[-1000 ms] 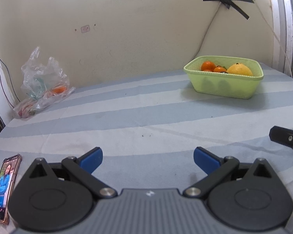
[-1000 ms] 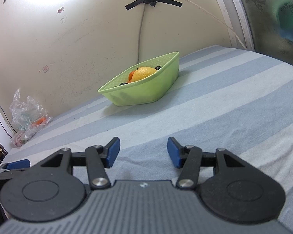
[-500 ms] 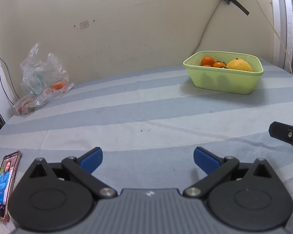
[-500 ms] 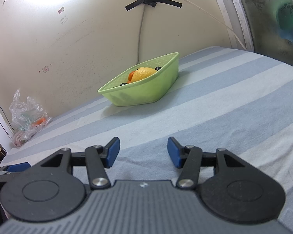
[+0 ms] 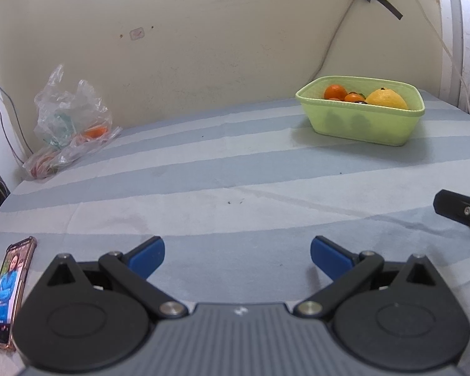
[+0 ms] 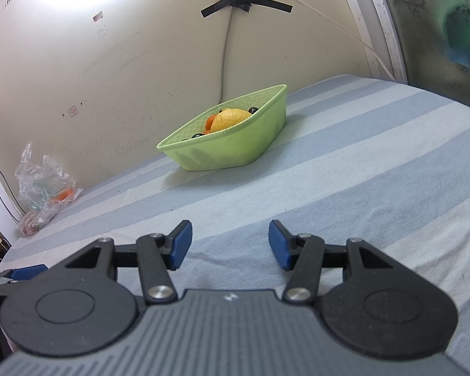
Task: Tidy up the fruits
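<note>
A light green basket (image 5: 366,125) (image 6: 235,153) stands at the far side of the striped cloth, near the wall. It holds a large yellow citrus (image 5: 387,100) (image 6: 230,118), small oranges (image 5: 335,91) and some dark fruits (image 6: 253,110). My left gripper (image 5: 237,255) hovers low over the near cloth, open, nothing between its blue pads. My right gripper (image 6: 230,244) is also open and empty, well short of the basket. Part of the right gripper shows at the right edge of the left wrist view.
A crumpled clear plastic bag (image 5: 69,122) (image 6: 44,194) with an orange fruit inside lies at the far left by the wall. A phone (image 5: 11,291) with a lit screen lies at the near left edge. A taped cable runs down the wall behind the basket.
The left wrist view has tipped slightly, so the basket and bag sit a little higher in frame. Both grippers keep their place and opening.
</note>
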Available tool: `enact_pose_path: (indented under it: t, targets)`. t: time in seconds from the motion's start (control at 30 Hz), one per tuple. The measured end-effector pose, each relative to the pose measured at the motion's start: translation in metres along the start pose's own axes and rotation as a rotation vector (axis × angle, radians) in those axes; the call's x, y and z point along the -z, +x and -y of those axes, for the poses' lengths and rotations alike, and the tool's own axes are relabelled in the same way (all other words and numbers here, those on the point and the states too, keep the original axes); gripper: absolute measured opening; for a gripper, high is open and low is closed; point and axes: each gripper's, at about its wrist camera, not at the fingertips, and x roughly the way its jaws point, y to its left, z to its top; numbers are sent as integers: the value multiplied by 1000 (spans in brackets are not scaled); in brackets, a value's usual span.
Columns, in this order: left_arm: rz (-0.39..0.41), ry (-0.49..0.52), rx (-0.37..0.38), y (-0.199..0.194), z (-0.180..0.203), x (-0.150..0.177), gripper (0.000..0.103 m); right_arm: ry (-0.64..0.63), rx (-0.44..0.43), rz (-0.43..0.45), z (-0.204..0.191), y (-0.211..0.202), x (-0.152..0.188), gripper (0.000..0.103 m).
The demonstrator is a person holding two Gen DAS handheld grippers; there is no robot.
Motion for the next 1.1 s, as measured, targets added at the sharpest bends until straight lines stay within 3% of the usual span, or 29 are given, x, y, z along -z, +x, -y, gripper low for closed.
enact_pose_path:
  t: [1.1]
  targets:
    - [-26, 9, 13, 4, -2, 2, 103, -2, -1, 0, 1, 0, 0, 57]
